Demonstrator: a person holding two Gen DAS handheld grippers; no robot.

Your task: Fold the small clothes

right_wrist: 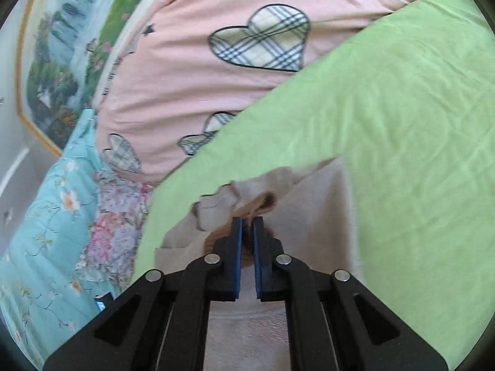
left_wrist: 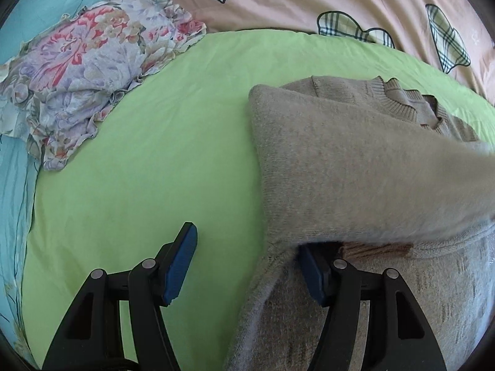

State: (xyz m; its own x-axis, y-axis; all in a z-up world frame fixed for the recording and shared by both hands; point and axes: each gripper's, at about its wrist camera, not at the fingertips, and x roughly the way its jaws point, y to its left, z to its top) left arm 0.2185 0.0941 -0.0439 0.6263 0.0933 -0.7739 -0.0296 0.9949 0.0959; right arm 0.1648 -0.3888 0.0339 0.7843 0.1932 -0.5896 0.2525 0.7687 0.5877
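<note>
Pinching ribbed knit cuff, right hand-held gripper (right_wrist: 247, 221) grips the fuzzy grey sweater (left_wrist: 355, 160); left hand-held gripper (left_wrist: 246, 241) gapes wide over smooth green sheet (left_wrist: 154, 170).

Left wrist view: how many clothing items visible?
2: grey knit sweater on the green sheet, at right; floral ruffled garment bunched at upper left. Others may be hidden.

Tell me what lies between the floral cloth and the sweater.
Only bare green sheet lies between the floral cloth and the sweater, as the left wrist view shows. The open left hand-held gripper straddles the sweater's edge lower down.
</note>
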